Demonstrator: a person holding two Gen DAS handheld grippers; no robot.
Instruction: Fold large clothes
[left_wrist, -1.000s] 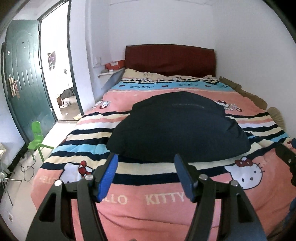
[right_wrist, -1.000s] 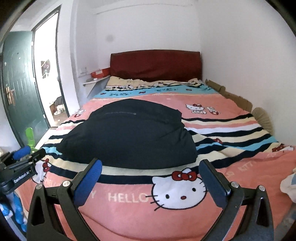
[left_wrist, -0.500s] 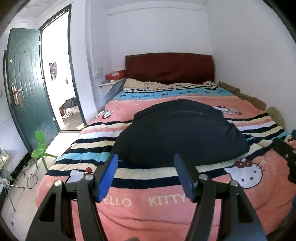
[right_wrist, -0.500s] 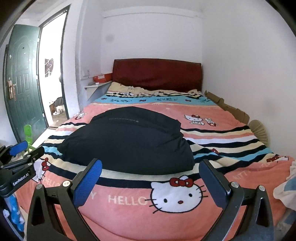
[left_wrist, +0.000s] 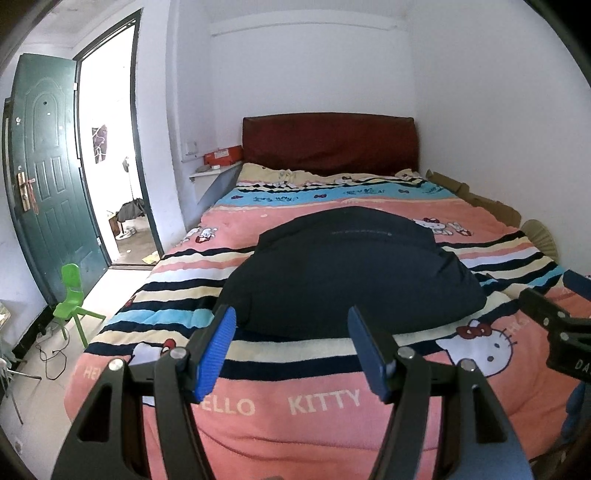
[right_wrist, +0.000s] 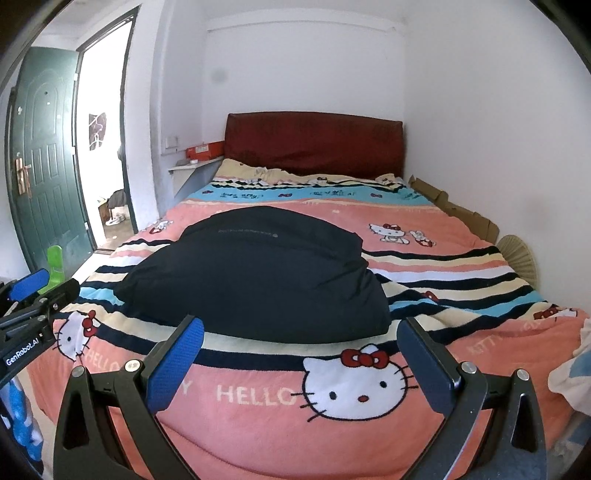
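Observation:
A dark navy garment (left_wrist: 351, 273) lies folded into a compact puffy shape in the middle of the bed; it also shows in the right wrist view (right_wrist: 258, 277). My left gripper (left_wrist: 291, 347) is open and empty, held off the foot of the bed, short of the garment. My right gripper (right_wrist: 301, 354) is open wide and empty, also at the foot of the bed. Each gripper shows at the edge of the other's view: the right one (left_wrist: 554, 332) and the left one (right_wrist: 29, 310).
The bed carries a pink striped Hello Kitty blanket (left_wrist: 325, 402) and a dark red headboard (left_wrist: 328, 144). A white wall and cardboard (right_wrist: 458, 210) run along the right. An open green door (left_wrist: 48, 177) and a green child's chair (left_wrist: 72, 299) stand left. A pale cloth (right_wrist: 576, 376) lies right.
Both grippers have drawn back and risen from the bed, so the garment looks smaller and lower in view. Both stay open. The garment has not moved.

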